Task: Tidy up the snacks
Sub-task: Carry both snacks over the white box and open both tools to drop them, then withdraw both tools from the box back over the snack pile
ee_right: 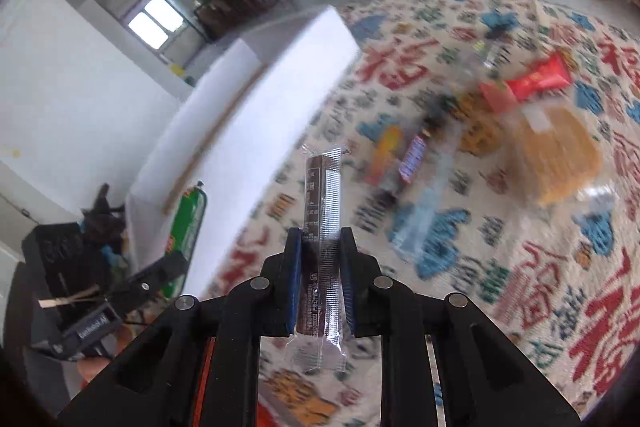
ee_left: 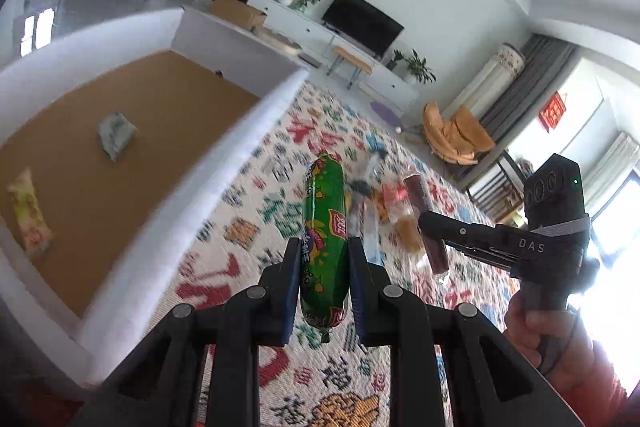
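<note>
My left gripper is shut on a green sausage-shaped snack, held above the patterned rug just right of the white box. The box has a brown floor holding a pale green packet and a yellow-white packet. My right gripper is shut on a brown bar in a clear wrapper, held above the rug; it shows in the left wrist view too. The green snack shows at the left of the right wrist view.
A blurred pile of loose snacks lies on the rug: a red packet, a tan pack, an orange one. A TV cabinet, plants and an orange chair stand beyond the rug.
</note>
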`<state>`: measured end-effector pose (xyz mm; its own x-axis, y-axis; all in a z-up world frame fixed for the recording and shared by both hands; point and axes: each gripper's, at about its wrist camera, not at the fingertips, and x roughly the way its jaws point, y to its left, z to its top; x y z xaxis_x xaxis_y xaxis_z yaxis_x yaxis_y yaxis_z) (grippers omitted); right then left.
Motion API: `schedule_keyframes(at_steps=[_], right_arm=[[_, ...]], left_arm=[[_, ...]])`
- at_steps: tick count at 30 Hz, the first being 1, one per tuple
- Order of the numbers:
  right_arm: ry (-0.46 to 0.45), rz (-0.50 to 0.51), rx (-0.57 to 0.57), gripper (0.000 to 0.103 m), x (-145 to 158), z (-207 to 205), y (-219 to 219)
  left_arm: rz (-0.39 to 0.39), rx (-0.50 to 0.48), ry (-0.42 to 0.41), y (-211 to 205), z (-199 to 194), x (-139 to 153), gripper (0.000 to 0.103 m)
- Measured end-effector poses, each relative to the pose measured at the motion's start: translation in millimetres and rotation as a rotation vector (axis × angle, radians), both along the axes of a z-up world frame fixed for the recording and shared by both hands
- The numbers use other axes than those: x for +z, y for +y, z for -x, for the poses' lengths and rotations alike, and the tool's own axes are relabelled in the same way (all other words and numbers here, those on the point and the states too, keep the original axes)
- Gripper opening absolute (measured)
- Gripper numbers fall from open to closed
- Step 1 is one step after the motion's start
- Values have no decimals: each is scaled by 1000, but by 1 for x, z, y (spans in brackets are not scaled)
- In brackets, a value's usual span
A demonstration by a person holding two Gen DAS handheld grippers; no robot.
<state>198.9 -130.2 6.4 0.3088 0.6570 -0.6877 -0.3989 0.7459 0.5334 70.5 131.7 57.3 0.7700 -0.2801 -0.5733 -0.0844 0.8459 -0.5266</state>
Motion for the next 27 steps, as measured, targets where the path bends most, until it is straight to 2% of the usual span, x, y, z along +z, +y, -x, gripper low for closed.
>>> schedule_keyframes(at_steps=[4, 8, 9, 10, 11, 12, 14, 17, 22, 25, 27], right_arm=[[-20, -135, 98, 18, 39, -13, 85], [-39, -170, 214, 21, 51, -7, 175], [-42, -173, 233, 24, 50, -3, 191], [-46, -163, 239, 31, 48, -1, 204], [-54, -152, 239, 50, 46, 2, 214], [-74, -143, 229, 56, 46, 4, 217], [-130, -133, 202, 57, 48, 12, 210], [-212, -69, 186, 61, 44, 24, 182], [-315, 147, 111, 62, 10, 44, 104], [-330, 277, 36, 62, -22, 59, 45], [-326, 341, -28, 62, -41, 73, 8]], left_arm=[[-71, 169, 7, 70, 2, 25, 22], [-185, 307, 100, 124, -5, 18, 24], [-221, 336, 136, 132, -8, 14, 37], [-242, 351, 166, 139, -10, 9, 49], [-257, 365, 189, 143, -9, 4, 74], [-269, 382, 193, 145, -7, 2, 85], [-278, 395, 165, 139, 3, -1, 86], [-247, 340, 142, 115, 5, -4, 88], [-237, 149, 77, 35, 4, -1, 89], [-217, 18, 60, -22, -6, -5, 91], [-231, -64, 73, -57, -10, -15, 93]])
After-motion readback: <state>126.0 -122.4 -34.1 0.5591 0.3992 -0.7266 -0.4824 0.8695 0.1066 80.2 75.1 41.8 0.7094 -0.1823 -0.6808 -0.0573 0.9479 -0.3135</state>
